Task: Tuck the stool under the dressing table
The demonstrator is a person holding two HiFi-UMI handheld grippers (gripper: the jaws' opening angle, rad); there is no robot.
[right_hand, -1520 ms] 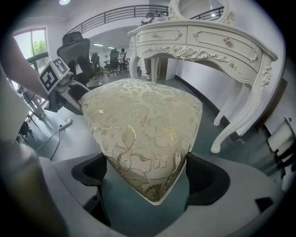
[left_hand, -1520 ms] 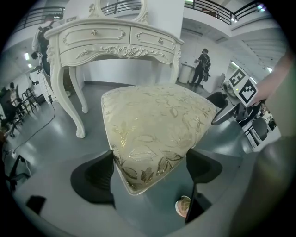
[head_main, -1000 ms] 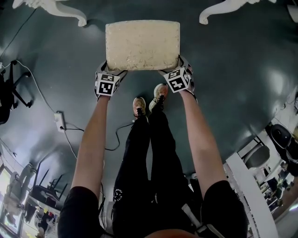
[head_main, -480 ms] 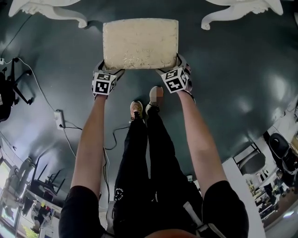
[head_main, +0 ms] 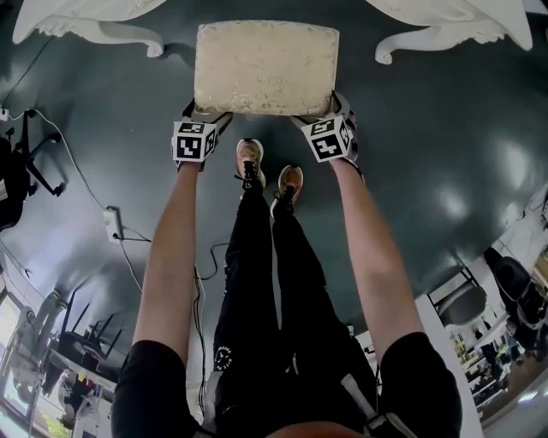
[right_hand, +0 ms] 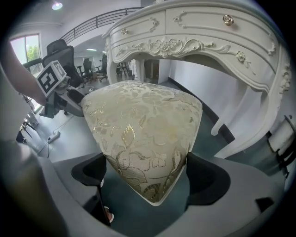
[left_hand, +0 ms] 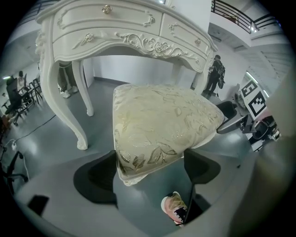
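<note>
The stool [head_main: 265, 68] has a cream cushion with gold leaf patterns and sits between the dressing table's white carved legs [head_main: 90, 26]. My left gripper [head_main: 204, 118] is shut on the cushion's near left corner. My right gripper [head_main: 329, 109] is shut on the near right corner. In the left gripper view the cushion corner [left_hand: 152, 134] is pinched inside the left gripper [left_hand: 148, 169], and the table [left_hand: 115, 32] stands just behind. The right gripper view shows the other corner [right_hand: 148, 134] clamped in the right gripper [right_hand: 148, 178], below the table's drawers [right_hand: 208, 32].
The person's shoes [head_main: 249, 158] stand just behind the stool on the dark glossy floor. A power strip [head_main: 110, 224] with cables lies at the left, near a black office chair [head_main: 13, 180]. More chairs and desks stand at the lower right [head_main: 505, 274].
Both grippers and the stool have moved forward, toward the gap between the table legs. The person's feet have stepped forward behind it.
</note>
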